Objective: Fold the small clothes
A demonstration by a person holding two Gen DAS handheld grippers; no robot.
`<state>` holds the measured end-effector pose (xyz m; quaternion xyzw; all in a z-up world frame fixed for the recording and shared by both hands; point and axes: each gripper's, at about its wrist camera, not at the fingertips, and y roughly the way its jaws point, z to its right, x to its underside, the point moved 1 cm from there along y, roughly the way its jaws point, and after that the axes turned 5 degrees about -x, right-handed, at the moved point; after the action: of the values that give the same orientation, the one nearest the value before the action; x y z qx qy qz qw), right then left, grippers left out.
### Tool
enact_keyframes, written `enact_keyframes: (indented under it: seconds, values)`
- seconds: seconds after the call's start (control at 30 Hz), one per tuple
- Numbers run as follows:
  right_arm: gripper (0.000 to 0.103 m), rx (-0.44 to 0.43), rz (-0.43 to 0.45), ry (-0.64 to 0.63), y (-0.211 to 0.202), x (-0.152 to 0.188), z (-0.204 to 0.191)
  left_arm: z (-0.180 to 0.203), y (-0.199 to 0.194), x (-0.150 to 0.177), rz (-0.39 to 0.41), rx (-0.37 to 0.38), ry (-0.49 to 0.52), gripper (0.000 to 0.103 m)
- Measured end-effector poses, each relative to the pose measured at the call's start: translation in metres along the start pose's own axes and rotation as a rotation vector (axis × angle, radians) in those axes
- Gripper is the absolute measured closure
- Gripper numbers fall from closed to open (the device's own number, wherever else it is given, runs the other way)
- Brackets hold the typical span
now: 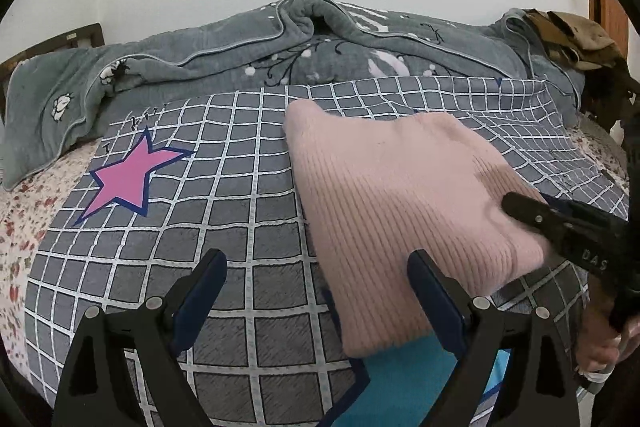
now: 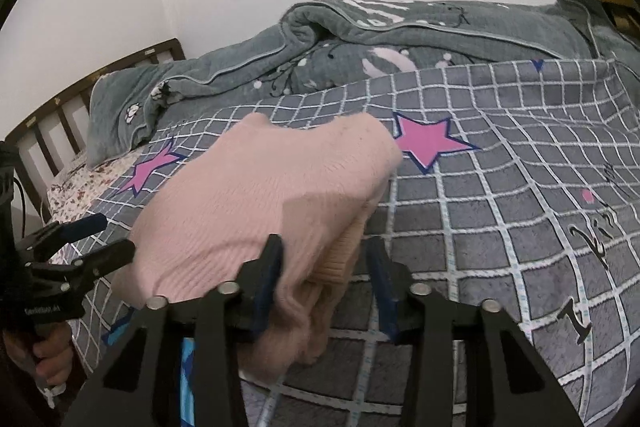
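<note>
Pink knit sweater (image 1: 400,211): folded, lying on the grid-patterned grey bedspread (image 1: 224,227).
Left gripper (image 1: 316,283): jaws wide, empty, just beside the sweater's near-left edge.
Right gripper (image 2: 326,267): jaws parted around the sweater's bunched near corner; grip unclear.
Beyond the sweater: rumpled grey blanket (image 1: 240,51), brown garment (image 1: 572,39).
Left of the sweater: pink star print (image 1: 128,179).

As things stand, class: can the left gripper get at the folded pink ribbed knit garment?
Probably yes. The left gripper is open, nothing lies between it and the pink ribbed knit garment, whose near edge already sits between its fingers.
</note>
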<state>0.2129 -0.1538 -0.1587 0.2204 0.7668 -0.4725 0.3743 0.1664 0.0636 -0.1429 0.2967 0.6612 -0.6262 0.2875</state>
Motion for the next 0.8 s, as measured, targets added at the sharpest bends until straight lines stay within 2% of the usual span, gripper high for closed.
enact_keyframes:
  seconds: [0.03, 0.13, 0.17, 0.2, 0.27, 0.3, 0.33, 0.47, 0.7, 0.8]
  values:
    - [0.070, 0.007, -0.002, -0.006, 0.001, 0.000, -0.002, -0.002, 0.000, -0.001, -0.007, 0.005, -0.011, 0.010]
    - [0.089, 0.004, 0.002, -0.024, 0.001, 0.001, -0.005, -0.009, -0.001, -0.001, -0.021, 0.027, -0.053, 0.011]
    - [0.091, -0.002, 0.032, -0.023, -0.005, 0.001, -0.003, -0.013, -0.002, 0.000, -0.022, 0.037, -0.070, 0.011]
    - [0.092, -0.038, 0.091, -0.002, -0.019, 0.000, 0.001, -0.016, -0.004, 0.000, -0.018, 0.044, -0.084, 0.011]
    - [0.092, -0.114, 0.161, 0.067, -0.034, -0.001, 0.013, -0.022, -0.007, 0.001, -0.007, 0.053, -0.106, 0.011]
    - [0.092, -0.123, 0.176, 0.094, -0.036, 0.000, 0.018, -0.025, -0.008, 0.001, -0.002, 0.059, -0.117, 0.011]
    - [0.092, -0.115, 0.172, 0.101, -0.034, 0.000, 0.020, -0.027, -0.007, 0.000, 0.000, 0.065, -0.126, 0.011]
    - [0.092, -0.044, 0.057, 0.106, -0.006, 0.010, 0.026, -0.028, -0.004, -0.001, -0.003, 0.090, -0.153, 0.012]
    - [0.086, 0.034, 0.036, 0.005, -0.009, -0.002, 0.007, -0.016, 0.008, -0.009, -0.022, 0.097, -0.159, 0.012]
    - [0.083, 0.064, 0.072, -0.054, -0.016, -0.011, -0.001, -0.011, 0.012, -0.015, -0.024, 0.090, -0.157, 0.012]
